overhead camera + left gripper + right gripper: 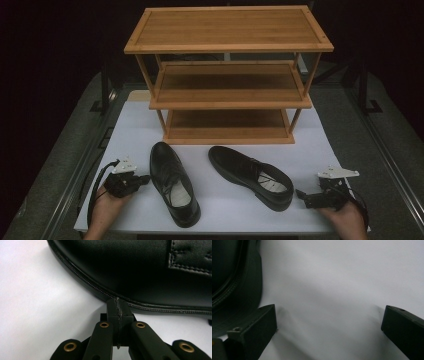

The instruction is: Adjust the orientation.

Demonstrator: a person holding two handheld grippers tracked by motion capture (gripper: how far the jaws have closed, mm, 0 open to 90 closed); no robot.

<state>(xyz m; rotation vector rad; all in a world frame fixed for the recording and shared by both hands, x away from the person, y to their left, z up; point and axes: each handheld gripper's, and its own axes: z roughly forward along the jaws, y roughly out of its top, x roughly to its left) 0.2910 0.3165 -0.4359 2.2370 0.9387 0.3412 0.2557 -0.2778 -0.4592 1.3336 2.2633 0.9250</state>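
Two black shoes (175, 184) (251, 175) before wooden rack (227, 75), left claw (145, 178) pressed together, right claw (301, 194) spread apart

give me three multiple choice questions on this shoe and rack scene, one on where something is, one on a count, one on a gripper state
1. Where does the wooden rack stand?
A. behind the two shoes, at the far side of the white mat
B. between the two shoes
C. on the floor left of the table

2. How many shelves does the rack have?
A. two
B. three
C. five

3. How do the jaws of the left gripper stand?
A. wide open around a shoe
B. shut, with nothing between them
C. shut on a shoelace

Answers:
1 A: in the high view the rack sits beyond the left shoe and the right shoe on the white mat.
2 B: top, middle and bottom boards are stacked.
3 B: in the left gripper view the two jaws meet, tips just short of the shoe's sole edge.
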